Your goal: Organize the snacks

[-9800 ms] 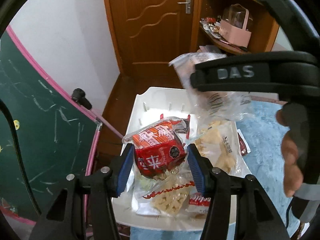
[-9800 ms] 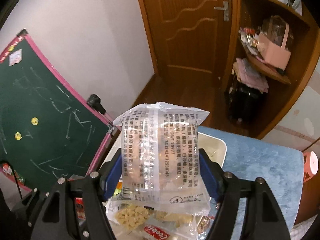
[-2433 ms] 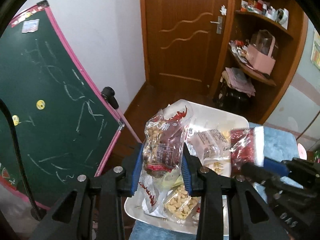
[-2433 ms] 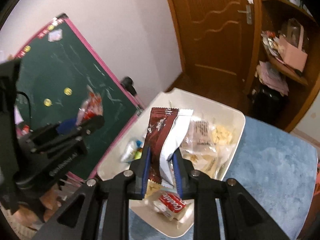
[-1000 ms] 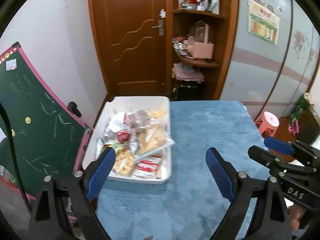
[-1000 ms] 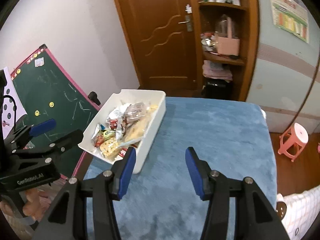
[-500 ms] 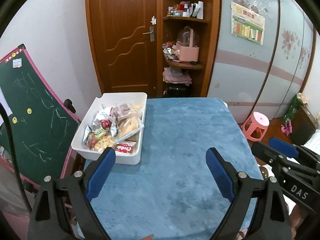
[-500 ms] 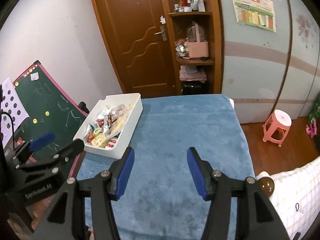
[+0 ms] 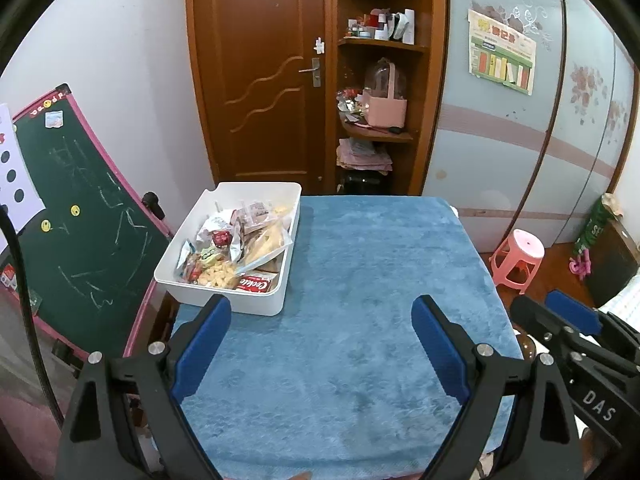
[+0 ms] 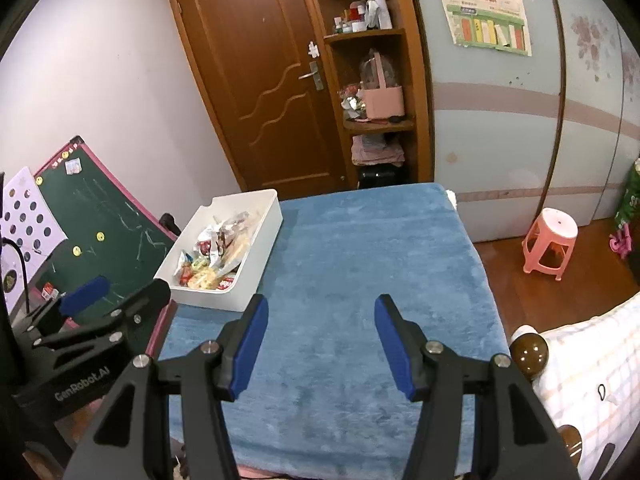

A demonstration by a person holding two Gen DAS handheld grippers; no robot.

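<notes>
a: where do your grippers stand?

b: your left gripper (image 9: 320,326) hangs over the near part of the blue cloth table (image 9: 372,264) with its blue pads spread wide, nothing between them. your right gripper (image 10: 318,326) is over the same cloth, its pads parted less widely, and nothing sits between those either.

a: and the snacks?

b: the snack packets (image 9: 236,246) are all heaped in the white bin (image 9: 248,304), which rests on the far left corner of the table, well apart from both of your tools. a red cookie packet (image 9: 254,283) lies at the near end of the bin, a clear bag of yellow pieces (image 9: 218,274) just beside it, and silver and red wrappers are piled toward the far end.

a: can each tool see the other?

b: yes. from your left wrist the right gripper shows at the lower right edge (image 9: 572,316); from your right wrist the left gripper shows at the lower left (image 10: 86,292), beside the green chalkboard (image 10: 96,216). a pink stool (image 10: 550,246) stands on the floor to the right of the table.
</notes>
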